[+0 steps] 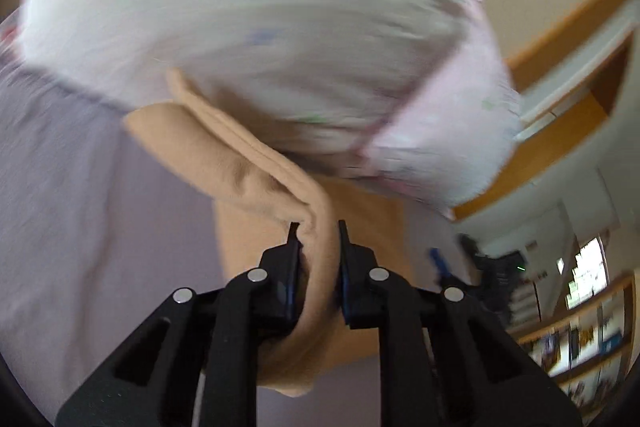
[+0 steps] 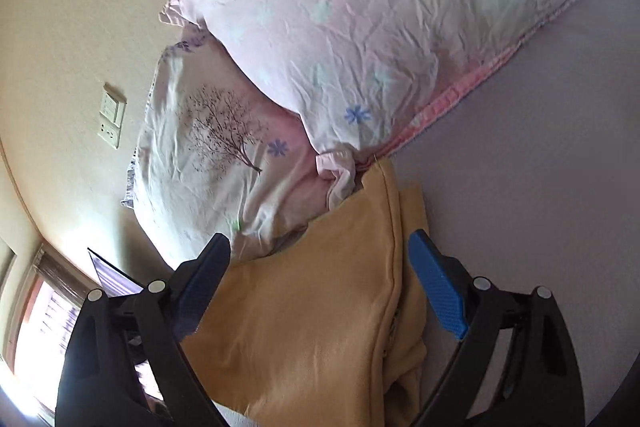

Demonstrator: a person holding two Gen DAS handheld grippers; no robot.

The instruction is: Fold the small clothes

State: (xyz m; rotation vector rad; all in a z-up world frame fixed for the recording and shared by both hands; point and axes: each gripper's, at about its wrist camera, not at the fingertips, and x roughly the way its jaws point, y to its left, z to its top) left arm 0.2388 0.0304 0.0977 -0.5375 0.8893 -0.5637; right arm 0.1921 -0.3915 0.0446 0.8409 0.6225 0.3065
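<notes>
A small tan garment lies on the lilac bed sheet against the pillows. My left gripper is shut on a bunched fold of the tan garment, with cloth between the jaws. In the right wrist view the tan garment spreads under my right gripper, which is wide open just above it, one finger on each side of a seam. The left wrist view is blurred by motion.
Two pale pink flowered pillows lie stacked at the head of the bed, touching the garment's far edge. A beige wall with a socket plate stands behind. Wooden trim and shelves show at the right of the left wrist view.
</notes>
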